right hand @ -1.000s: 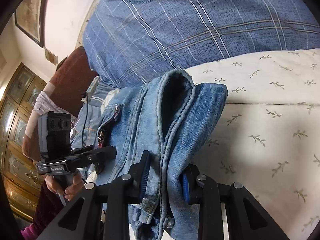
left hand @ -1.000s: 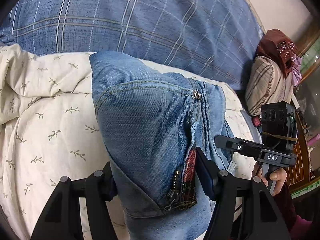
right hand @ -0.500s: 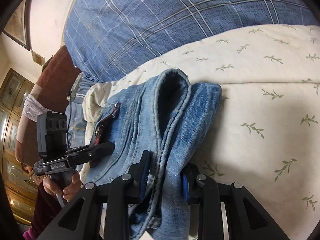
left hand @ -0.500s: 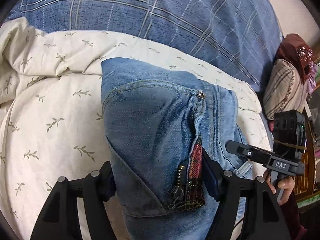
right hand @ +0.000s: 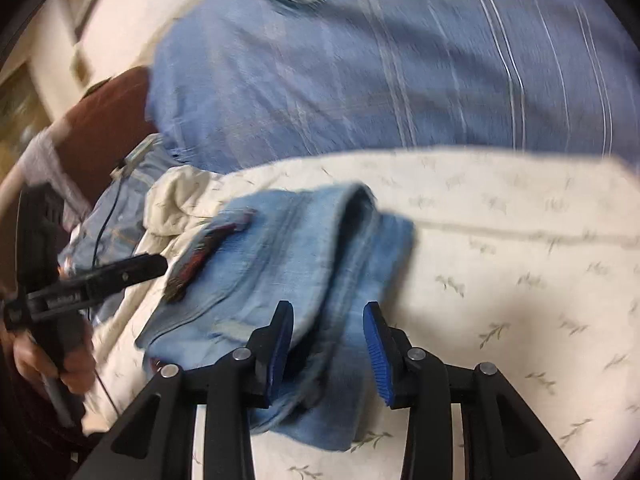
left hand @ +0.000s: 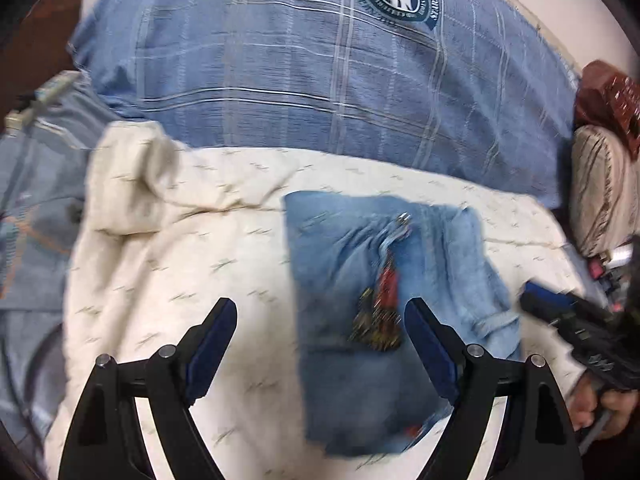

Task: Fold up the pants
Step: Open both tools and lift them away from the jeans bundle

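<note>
The folded blue denim pants (left hand: pixel 372 292) lie in a compact bundle on the cream leaf-print bedcover (left hand: pixel 180 292), with a red and dark patch on top. My left gripper (left hand: pixel 320 320) is open and empty, drawn back, its right finger beside the bundle's edge. In the right wrist view the pants (right hand: pixel 280 264) lie below my right gripper (right hand: pixel 326 328), which is open with the folded edge between its spread fingers, not pinched. The left gripper (right hand: pixel 132 270) shows at the left there, the right gripper (left hand: pixel 560 312) at the right of the left view. Both views are blurred.
A large blue plaid pillow (left hand: pixel 320 72) with a round emblem lies behind the bedcover. A striped cushion and dark red cloth (left hand: pixel 600 160) sit at the right. Blue cloth (left hand: pixel 36 220) and a brown headboard (right hand: pixel 104 120) are at the left.
Both grippers have opened and let go of the pants. The bundle now rests on the bedcover, and both grippers have pulled back and up from it.
</note>
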`<action>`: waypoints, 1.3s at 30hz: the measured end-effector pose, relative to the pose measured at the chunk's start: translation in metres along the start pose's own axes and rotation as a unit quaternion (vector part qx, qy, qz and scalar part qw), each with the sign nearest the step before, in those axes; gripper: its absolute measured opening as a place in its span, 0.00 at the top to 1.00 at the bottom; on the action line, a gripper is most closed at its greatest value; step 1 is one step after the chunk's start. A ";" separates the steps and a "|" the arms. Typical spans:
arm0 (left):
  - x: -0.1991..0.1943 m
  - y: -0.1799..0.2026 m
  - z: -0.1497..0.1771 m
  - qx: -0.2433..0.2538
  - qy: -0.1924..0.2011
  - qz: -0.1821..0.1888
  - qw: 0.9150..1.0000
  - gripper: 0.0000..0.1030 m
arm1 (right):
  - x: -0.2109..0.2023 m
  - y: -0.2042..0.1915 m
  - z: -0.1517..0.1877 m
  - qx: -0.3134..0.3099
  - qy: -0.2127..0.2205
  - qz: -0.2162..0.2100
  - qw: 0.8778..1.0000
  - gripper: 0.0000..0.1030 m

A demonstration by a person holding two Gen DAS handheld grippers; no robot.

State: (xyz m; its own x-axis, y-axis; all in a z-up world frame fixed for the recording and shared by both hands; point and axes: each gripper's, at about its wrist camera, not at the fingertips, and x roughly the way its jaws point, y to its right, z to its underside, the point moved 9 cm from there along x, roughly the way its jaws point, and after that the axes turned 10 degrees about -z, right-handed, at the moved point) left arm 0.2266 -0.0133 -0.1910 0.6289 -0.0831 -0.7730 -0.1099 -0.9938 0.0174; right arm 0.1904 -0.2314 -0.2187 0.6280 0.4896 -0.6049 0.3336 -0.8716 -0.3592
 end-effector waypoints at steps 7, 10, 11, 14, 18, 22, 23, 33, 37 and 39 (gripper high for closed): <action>0.011 -0.009 0.039 0.010 -0.027 -0.045 0.999 0.16 | 0.004 -0.046 0.005 -0.101 0.005 0.025 0.995 0.61; 0.015 -0.008 0.043 0.011 -0.024 -0.042 0.999 0.16 | 0.023 -0.046 0.024 -0.118 -0.029 0.051 0.991 0.61; 0.016 -0.007 0.045 0.012 -0.024 -0.041 0.999 0.16 | 0.029 -0.043 0.032 -0.119 -0.040 0.057 0.990 0.62; 0.019 -0.007 0.048 0.014 -0.013 -0.045 0.999 0.14 | 0.036 -0.037 0.039 -0.109 -0.032 0.056 0.992 0.62; 0.019 -0.008 0.053 0.007 -0.005 -0.052 0.999 0.10 | 0.041 -0.034 0.045 -0.117 -0.028 0.068 0.990 0.62; 0.010 -0.008 0.052 0.000 -0.009 -0.069 0.998 0.10 | 0.038 -0.034 0.043 -0.112 -0.027 0.069 0.991 0.62; 0.005 -0.007 0.051 0.006 -0.004 -0.080 0.997 0.10 | 0.036 -0.035 0.042 -0.106 -0.028 0.069 0.992 0.62; -0.083 0.003 0.031 0.043 0.097 -0.162 0.981 0.11 | -0.049 -0.075 0.019 -0.083 0.050 0.048 0.994 0.51; -0.123 0.003 0.025 0.035 0.126 -0.164 0.978 0.11 | -0.078 -0.098 0.019 -0.089 0.067 0.054 0.992 0.51; -0.143 0.004 0.026 0.032 0.139 -0.163 0.976 0.10 | -0.092 -0.110 0.021 -0.095 0.077 0.060 0.991 0.51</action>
State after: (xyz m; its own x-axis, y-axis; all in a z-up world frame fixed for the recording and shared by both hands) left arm 0.1162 -0.0032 -0.0966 0.8221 0.2116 -0.5285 0.0887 -0.9646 -0.2482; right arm 0.0812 -0.1798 -0.1379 0.7659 0.3860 -0.5141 0.3676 -0.9190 -0.1424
